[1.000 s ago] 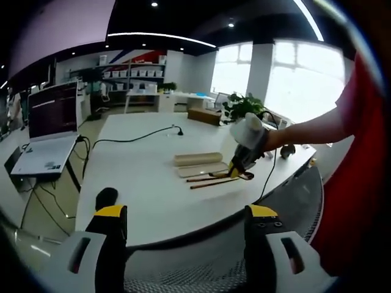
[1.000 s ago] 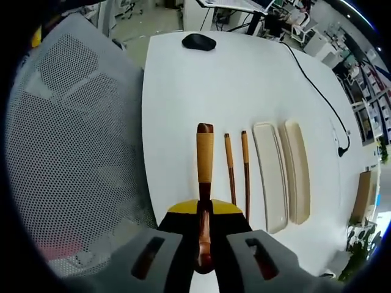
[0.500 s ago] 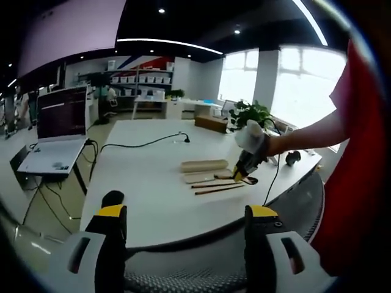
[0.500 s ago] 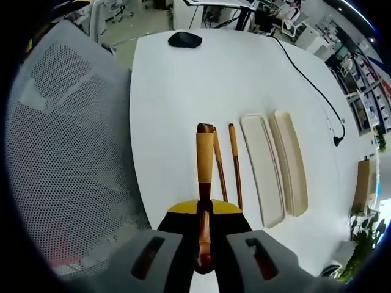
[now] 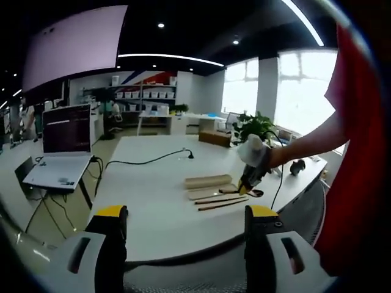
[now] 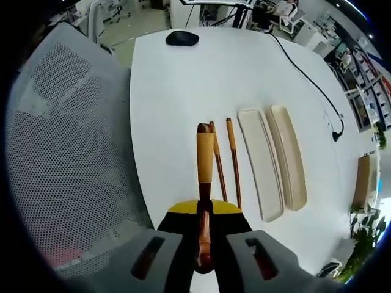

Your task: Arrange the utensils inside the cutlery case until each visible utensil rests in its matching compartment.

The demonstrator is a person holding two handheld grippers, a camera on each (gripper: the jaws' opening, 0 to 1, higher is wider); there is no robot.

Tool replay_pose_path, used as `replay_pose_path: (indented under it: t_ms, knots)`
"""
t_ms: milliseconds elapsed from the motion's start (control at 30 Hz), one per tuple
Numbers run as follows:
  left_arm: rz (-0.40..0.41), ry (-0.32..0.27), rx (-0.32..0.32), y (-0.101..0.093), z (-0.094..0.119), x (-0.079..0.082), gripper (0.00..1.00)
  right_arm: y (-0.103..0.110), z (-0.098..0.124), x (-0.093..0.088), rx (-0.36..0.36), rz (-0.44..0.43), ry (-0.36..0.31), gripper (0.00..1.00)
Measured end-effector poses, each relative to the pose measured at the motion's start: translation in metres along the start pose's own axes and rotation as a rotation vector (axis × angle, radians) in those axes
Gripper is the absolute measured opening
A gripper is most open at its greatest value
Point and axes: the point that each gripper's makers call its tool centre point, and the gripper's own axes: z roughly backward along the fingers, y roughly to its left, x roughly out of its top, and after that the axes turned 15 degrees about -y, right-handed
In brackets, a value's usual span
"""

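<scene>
Right gripper view: right gripper (image 6: 204, 229) clamps a wooden utensil (image 6: 204, 165); both beige trays (image 6: 261, 162) lie empty.

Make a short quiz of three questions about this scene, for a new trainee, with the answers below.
1. True or false: the right tool is shut on the wooden-handled brown spoon.
2. How many thin brown wooden chopsticks lie on the white table?
3. Which lies beside the chopsticks: (a) two long beige case halves, (b) a plate, (c) a cup?

Key: 1 true. 2 two. 3 (a).
</scene>
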Motion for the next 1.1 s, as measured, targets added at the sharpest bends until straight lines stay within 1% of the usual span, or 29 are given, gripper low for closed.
replay_pose_path:
  t_ms: [67,100,200,233,367,467,533,600,667,767,900,967,1100]
  knots:
    - [0.007,0.011,0.005,0.0,0.002,-0.003,0.81,0.001,0.003,0.002,-0.001,0.037,0.004,0.01]
    - [0.005,0.017,0.007,0.0,0.002,-0.004,0.82,-0.005,0.003,0.003,-0.005,0.048,0.002,0.01]
    - [0.013,0.019,0.015,0.002,0.002,-0.006,0.82,-0.009,0.009,0.011,-0.006,0.053,-0.014,0.01]
    - [0.016,0.021,0.014,0.002,0.003,-0.006,0.82,-0.007,0.012,0.014,-0.01,0.058,-0.021,0.01]
    - [0.0,0.032,0.019,0.006,0.005,-0.006,0.82,-0.008,0.013,0.015,-0.014,0.045,-0.034,0.01]
    - [0.019,0.038,0.042,0.012,0.008,-0.005,0.81,-0.006,0.014,0.015,-0.011,0.037,-0.038,0.01]
    - [0.022,0.029,0.053,0.015,0.009,-0.002,0.81,-0.004,0.015,0.017,-0.006,0.043,-0.044,0.01]
    - [0.034,0.03,0.06,0.017,0.01,-0.001,0.81,-0.007,0.015,0.017,-0.011,0.053,-0.048,0.01]
    - [0.026,0.029,0.059,0.017,0.011,0.0,0.81,-0.012,0.015,0.017,-0.015,0.053,-0.053,0.01]
    - [0.009,0.043,0.05,0.018,0.011,-0.002,0.81,-0.016,0.018,0.02,-0.024,0.056,-0.061,0.01]
    - [0.007,0.046,0.047,0.019,0.009,-0.001,0.81,-0.026,0.023,0.021,-0.04,0.055,-0.066,0.01]
    - [0.007,0.042,0.038,0.019,0.007,0.0,0.81,-0.031,0.026,0.022,-0.052,0.058,-0.068,0.01]
    - [-0.007,0.056,0.018,0.018,0.0,-0.002,0.81,-0.04,0.034,0.024,-0.068,0.057,-0.075,0.01]
